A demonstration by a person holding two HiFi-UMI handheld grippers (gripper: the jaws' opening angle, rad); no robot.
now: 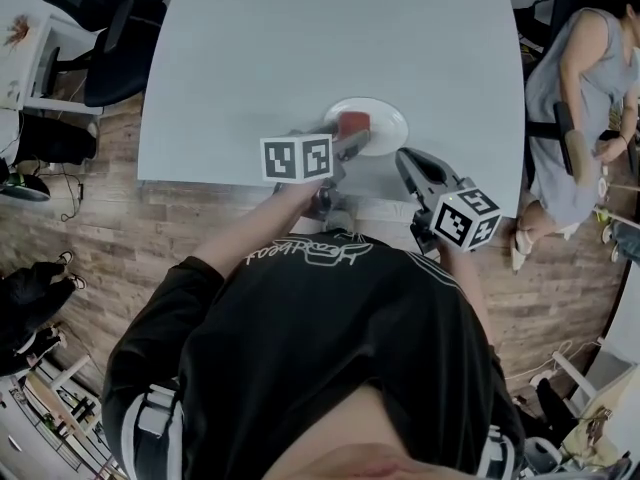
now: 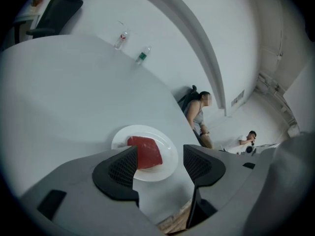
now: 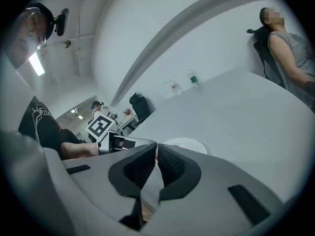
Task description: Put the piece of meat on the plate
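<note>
A red piece of meat (image 1: 354, 122) lies on the round white plate (image 1: 388, 128) near the front edge of the pale table (image 1: 300, 48). My left gripper (image 1: 350, 146) hovers just short of the plate, jaws wide open and nothing pressed between them. In the left gripper view the meat (image 2: 146, 151) rests on the plate (image 2: 168, 149) beyond the gripper (image 2: 160, 165), partly hidden by the left pad. My right gripper (image 1: 405, 158) hangs to the right, over the table's front edge; the right gripper view shows it (image 3: 156, 163) shut and empty, with the plate (image 3: 189, 144) just beyond.
Two small bottles (image 2: 122, 37) (image 2: 142, 55) stand at the table's far edge. A person (image 1: 580, 98) sits right of the table. Black office chairs (image 1: 110, 38) stand to its left. Wooden floor (image 1: 150, 228) lies below the front edge.
</note>
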